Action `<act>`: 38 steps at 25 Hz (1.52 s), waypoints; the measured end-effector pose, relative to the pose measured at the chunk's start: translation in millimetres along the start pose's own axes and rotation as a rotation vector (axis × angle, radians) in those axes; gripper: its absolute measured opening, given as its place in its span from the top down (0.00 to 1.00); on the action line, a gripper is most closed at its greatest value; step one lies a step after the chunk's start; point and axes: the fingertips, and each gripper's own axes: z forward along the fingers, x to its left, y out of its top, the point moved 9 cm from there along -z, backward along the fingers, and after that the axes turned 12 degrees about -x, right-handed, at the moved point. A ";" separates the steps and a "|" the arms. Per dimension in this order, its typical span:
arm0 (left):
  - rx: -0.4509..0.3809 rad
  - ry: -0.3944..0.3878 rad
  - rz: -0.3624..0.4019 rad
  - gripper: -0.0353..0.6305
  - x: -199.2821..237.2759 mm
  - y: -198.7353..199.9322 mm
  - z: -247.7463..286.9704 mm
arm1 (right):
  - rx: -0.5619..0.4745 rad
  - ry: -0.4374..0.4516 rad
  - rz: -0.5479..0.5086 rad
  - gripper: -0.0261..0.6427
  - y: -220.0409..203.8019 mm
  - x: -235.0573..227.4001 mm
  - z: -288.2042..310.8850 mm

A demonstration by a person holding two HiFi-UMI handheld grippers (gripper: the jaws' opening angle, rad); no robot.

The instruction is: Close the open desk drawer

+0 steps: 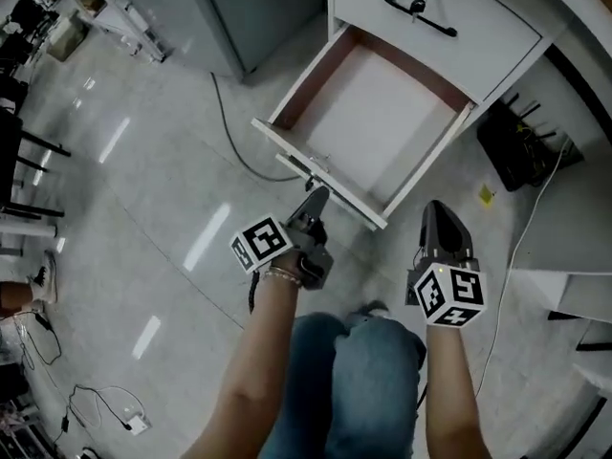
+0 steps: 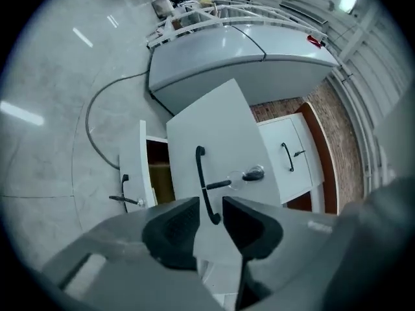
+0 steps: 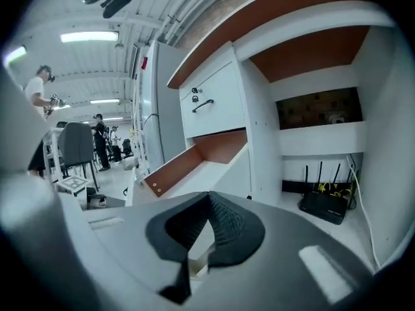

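Note:
The open desk drawer [image 1: 368, 113] is white with brown side walls and sticks out toward me in the head view. Its front panel [image 1: 325, 175] is the nearest part. My left gripper [image 1: 316, 199] is right at that panel. In the left gripper view the jaws [image 2: 211, 206] are open, and the panel's black handle [image 2: 201, 173] shows in the gap between them with no pad pressing on it. A key [image 2: 251, 173] hangs beside the handle. My right gripper [image 1: 435, 210] is beside the drawer's right corner, its jaws [image 3: 209, 199] shut and empty. The drawer [image 3: 194, 161] lies ahead of it.
A closed drawer [image 1: 430, 17] with a black handle sits above the open one. A grey cabinet [image 1: 249, 17] stands to the left and a black cable [image 1: 229, 132] runs over the floor. A black router [image 1: 521, 146] with wires sits right of the desk. My knee [image 1: 354, 371] is below.

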 end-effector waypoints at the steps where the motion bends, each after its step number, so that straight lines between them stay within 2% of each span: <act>1: -0.005 -0.016 -0.012 0.80 4.0 -1.6 3.1 | -0.015 -0.009 0.002 0.96 -3.1 -2.0 1.4; 8: -0.040 -0.115 -0.077 0.78 23.4 -1.7 16.7 | -0.127 -0.050 0.013 0.96 -15.3 -3.6 9.8; 17: -0.069 -0.200 -0.111 0.77 28.8 -4.9 32.8 | -0.180 -0.062 0.008 0.96 -20.3 -8.2 2.0; 19: -0.076 -0.205 -0.138 0.77 29.4 -5.2 32.0 | -0.188 -0.054 -0.007 0.96 -18.4 -7.2 0.7; 23: -0.101 -0.216 -0.204 0.91 30.0 -4.3 29.6 | -0.192 -0.040 -0.019 0.96 -16.5 -4.6 0.5; 30: -0.078 -0.174 -0.202 0.92 25.6 -4.0 29.1 | -0.174 -0.024 -0.015 0.96 -12.3 -2.5 2.8; 38: -0.093 -0.140 -0.200 0.92 22.4 -3.4 28.0 | -0.168 -0.061 -0.083 0.96 14.6 -8.0 9.0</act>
